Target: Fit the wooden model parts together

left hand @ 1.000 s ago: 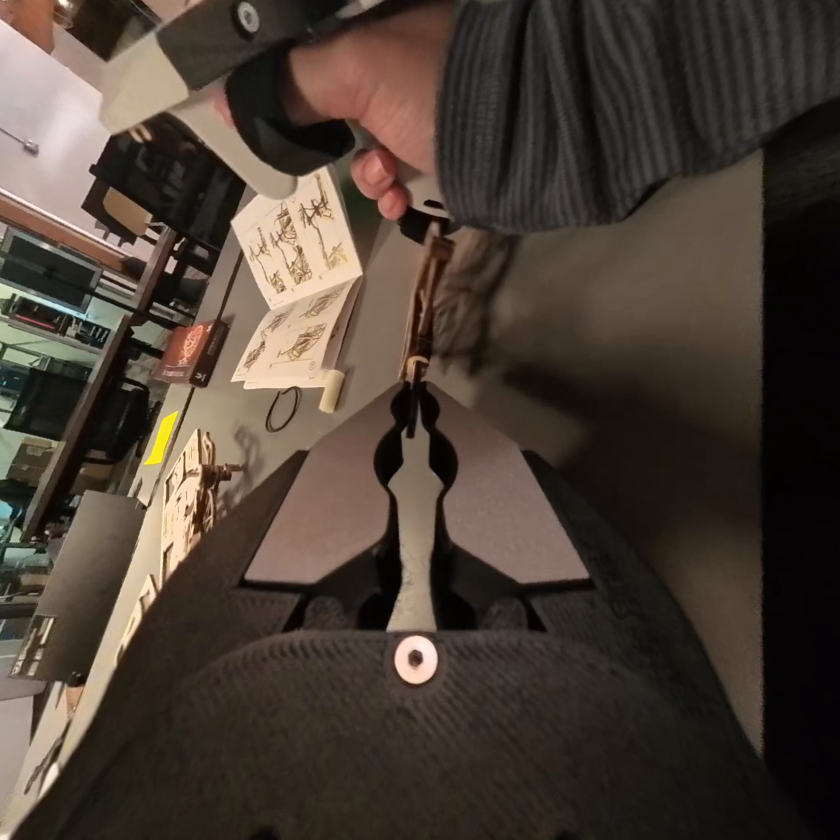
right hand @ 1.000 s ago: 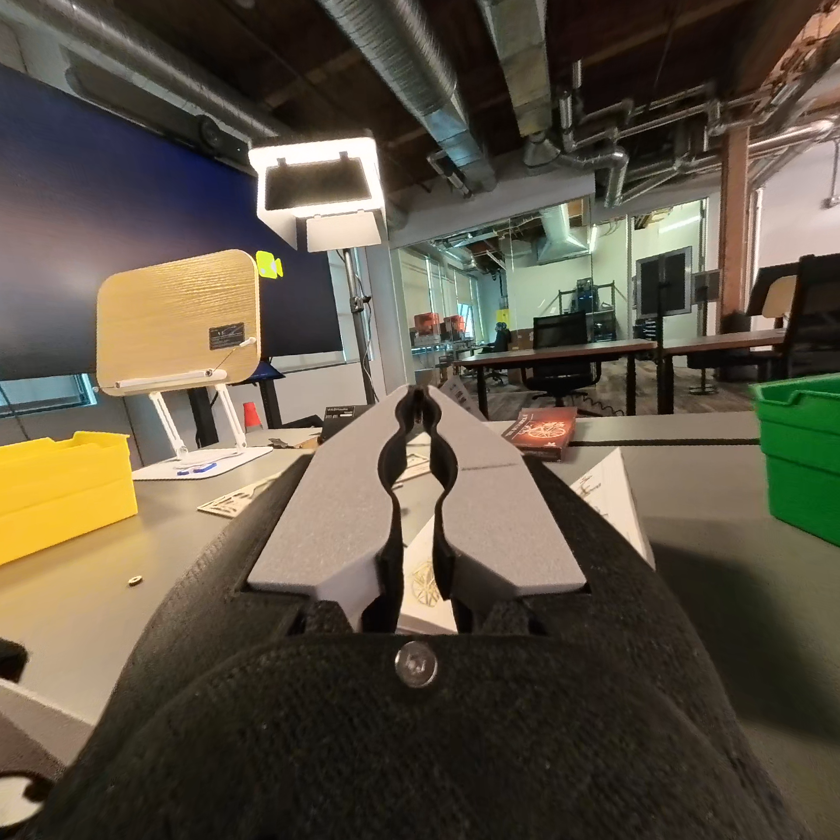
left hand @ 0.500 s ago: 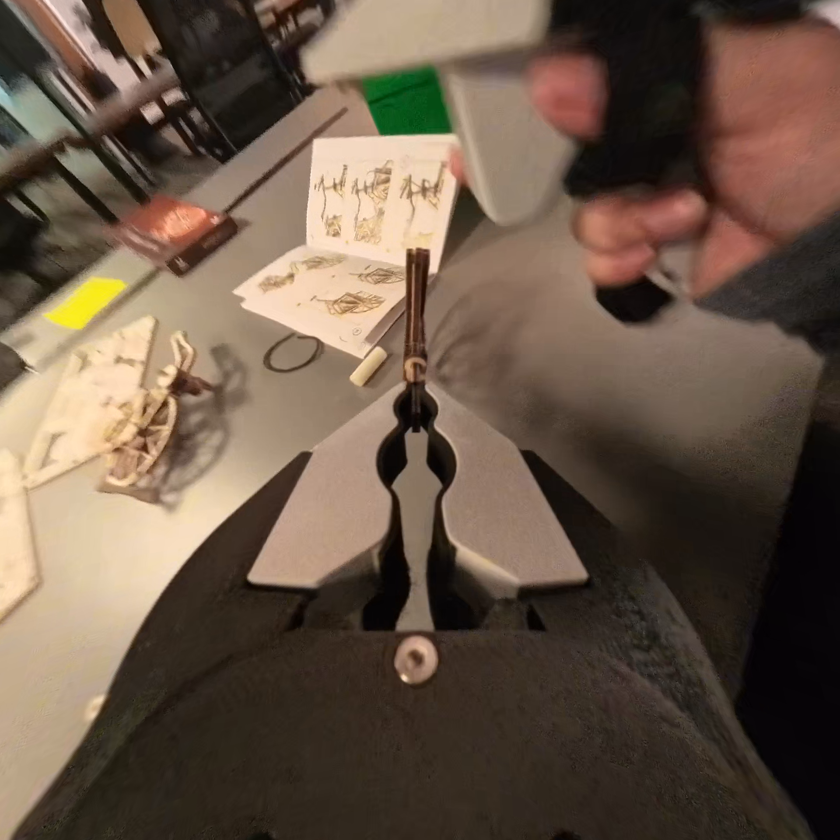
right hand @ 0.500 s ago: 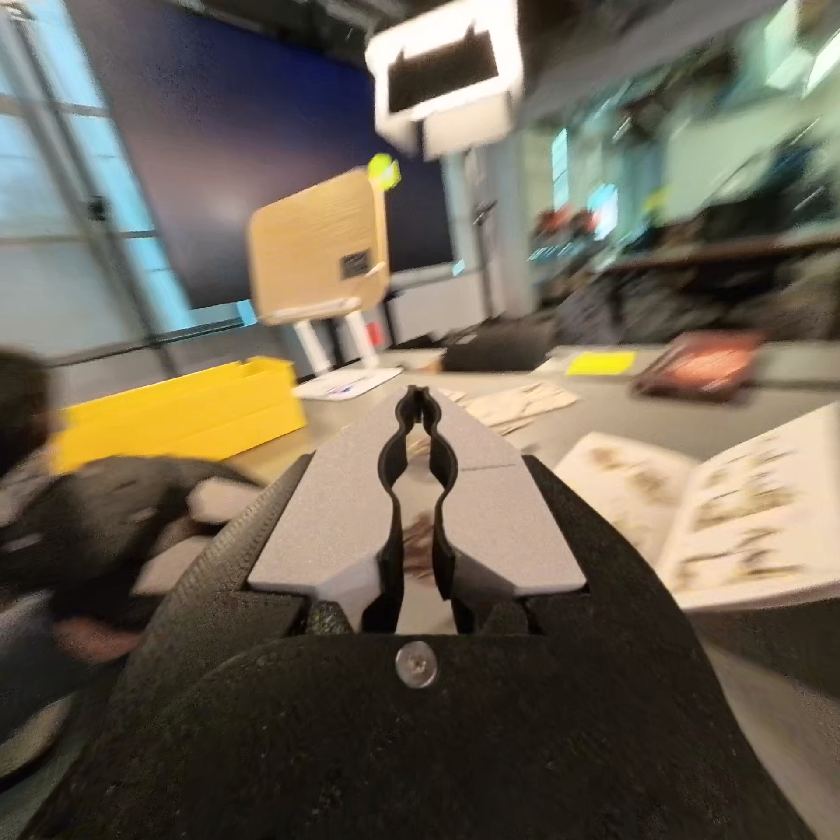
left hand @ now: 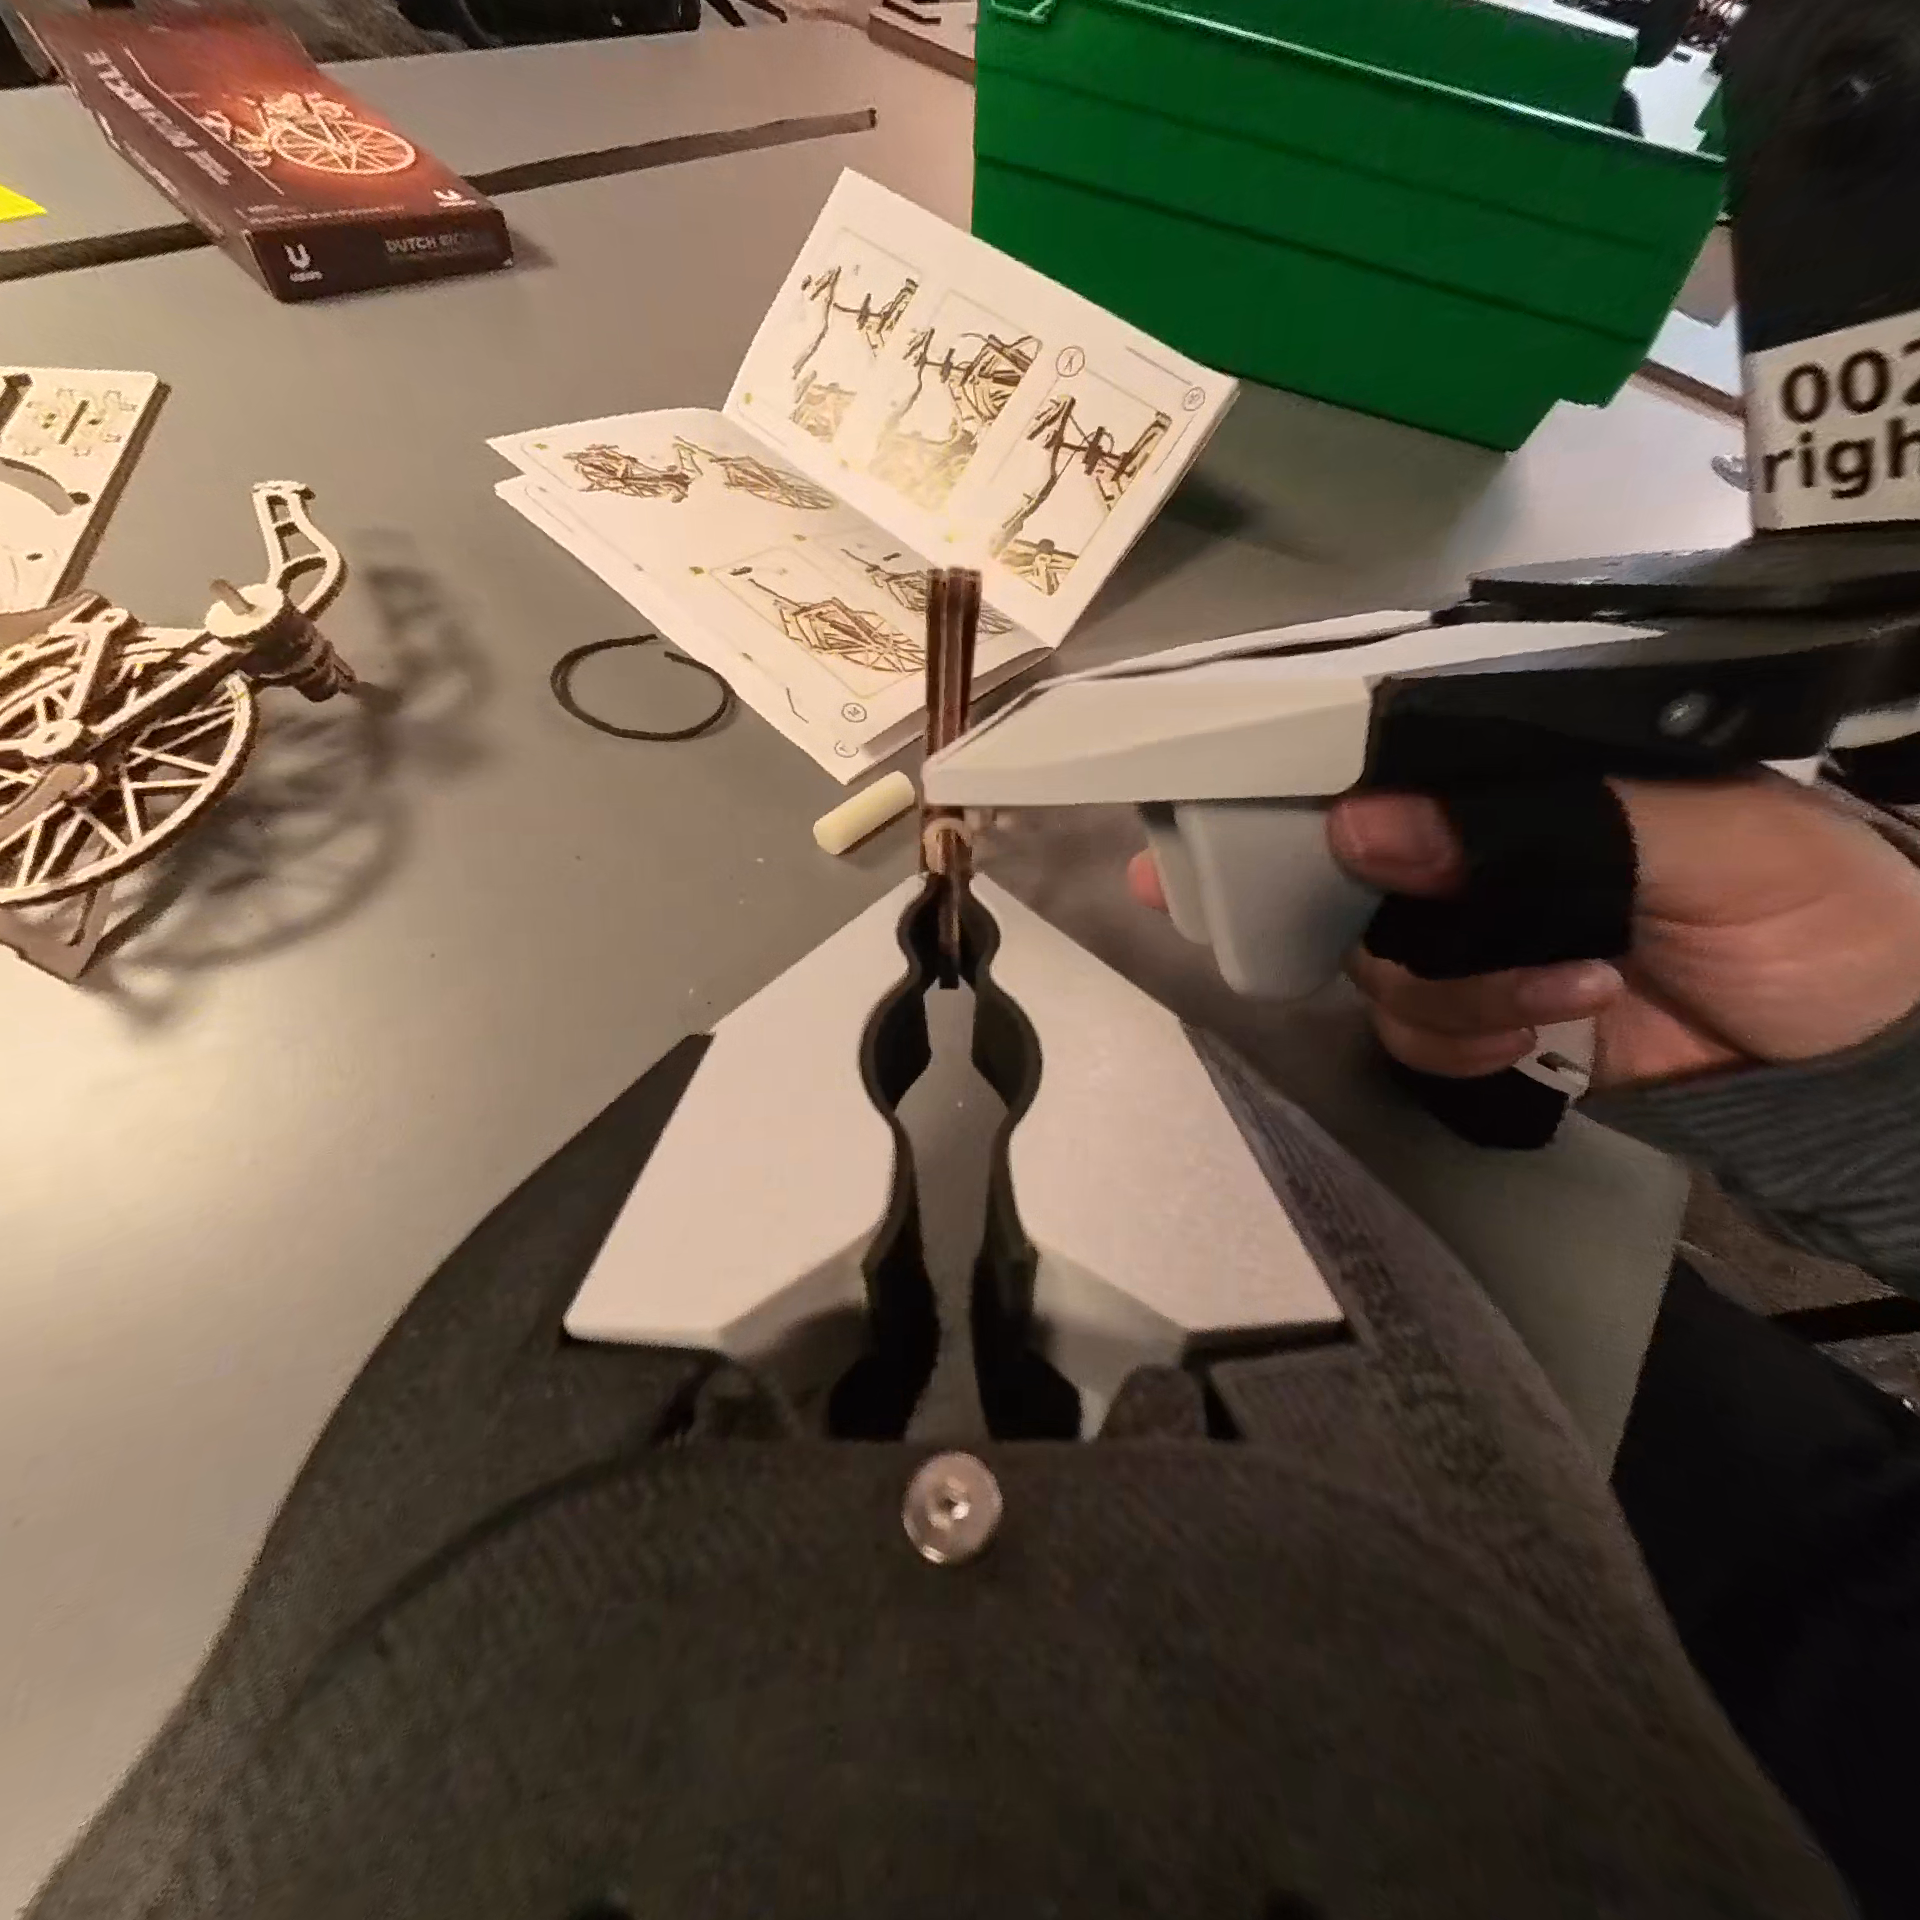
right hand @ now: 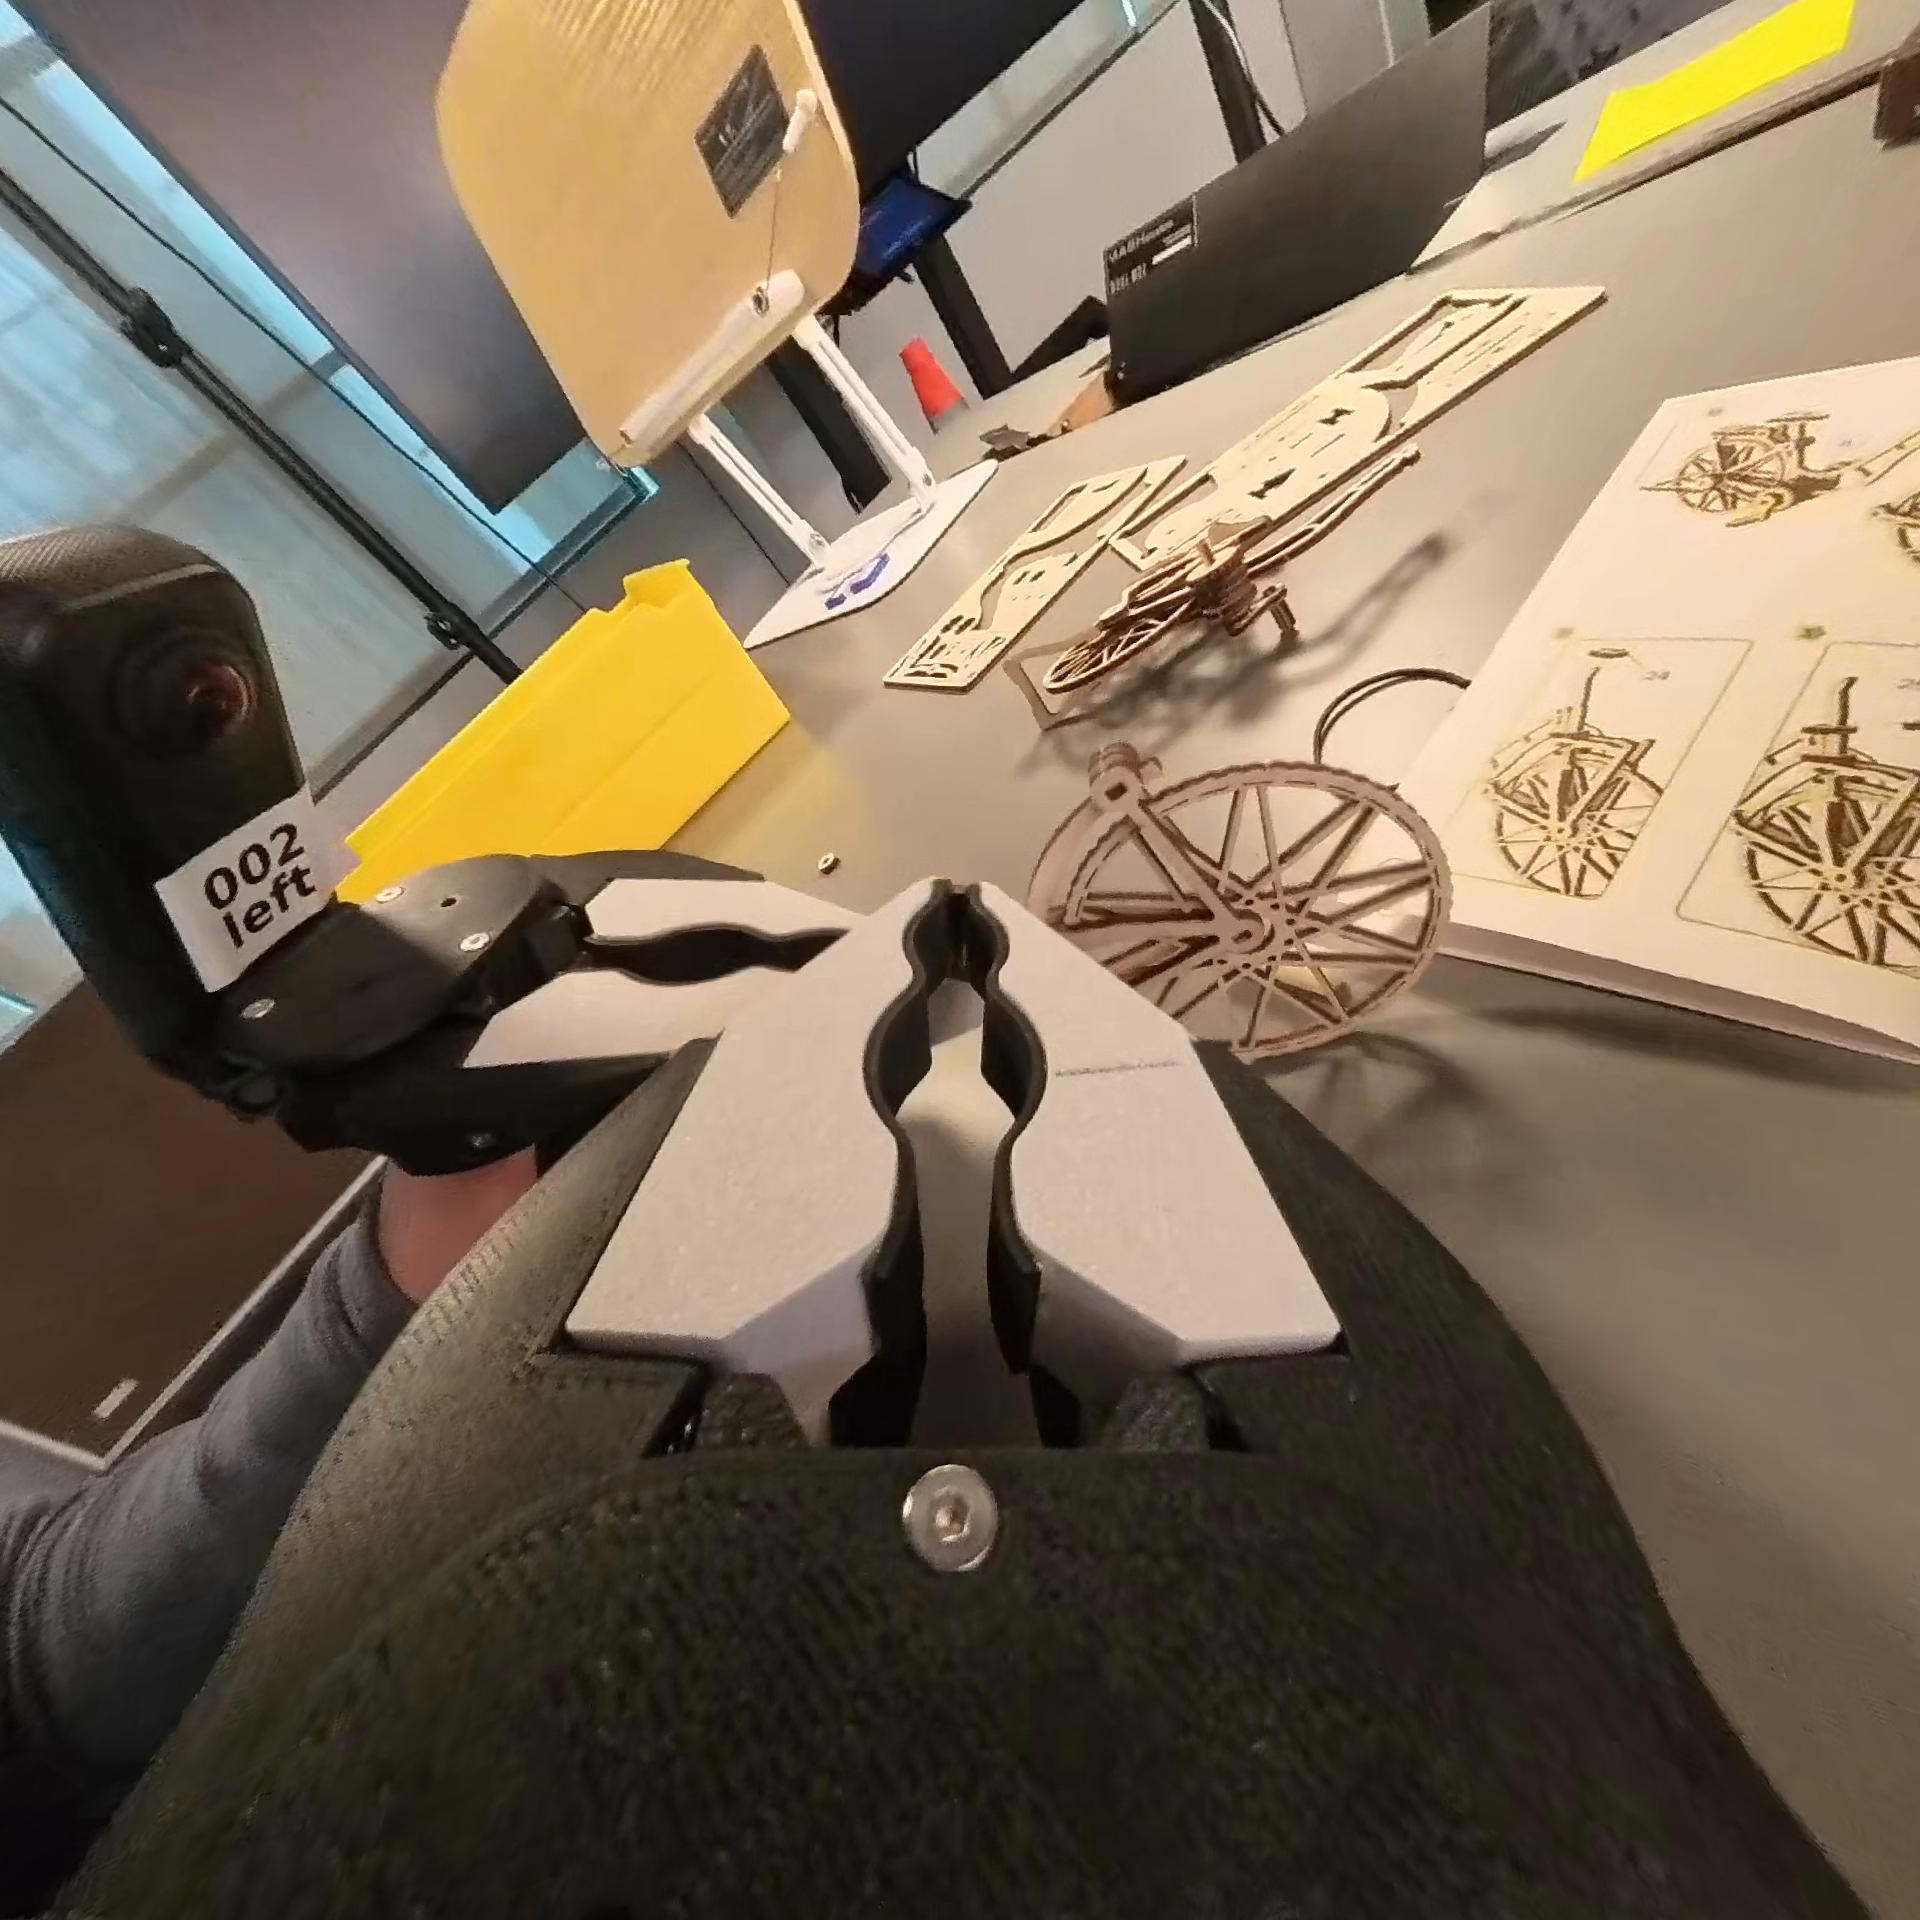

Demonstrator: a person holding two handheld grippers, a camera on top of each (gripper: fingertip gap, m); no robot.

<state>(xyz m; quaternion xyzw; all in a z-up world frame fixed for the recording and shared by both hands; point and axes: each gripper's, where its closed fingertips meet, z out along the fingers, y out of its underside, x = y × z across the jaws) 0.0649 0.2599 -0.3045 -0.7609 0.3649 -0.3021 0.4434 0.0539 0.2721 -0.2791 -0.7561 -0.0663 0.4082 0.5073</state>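
My left gripper [left hand: 948, 906] is shut on a wooden spoked wheel with a fork. In the left wrist view the wheel [left hand: 950, 686] is edge-on and stands upright from the tips. In the right wrist view the wheel [right hand: 1247, 914] shows face-on above the grey table [right hand: 1558, 1122], and the left gripper [right hand: 727, 940] reaches in from the left. My right gripper [right hand: 956, 902] is shut with nothing visible between its jaws. In the left wrist view the right gripper [left hand: 935, 781] comes in from the right, its tip against the wheel's lower edge.
A part-built wooden bicycle frame [left hand: 125, 707] lies left, by cut-out wooden sheets [right hand: 1299, 436]. An open instruction booklet [left hand: 862, 499], a black band ring [left hand: 639, 686] and a small white stick [left hand: 862, 826] lie behind the wheel. A green bin [left hand: 1330, 187] is far right, a yellow bin [right hand: 582, 748] left. Both grippers' tips are close together, under 4 cm apart.
The left view has swung upright, still holding the wheel. The right gripper has moved from above the wheel to its right side and now touches it. The right view tipped down to the table.
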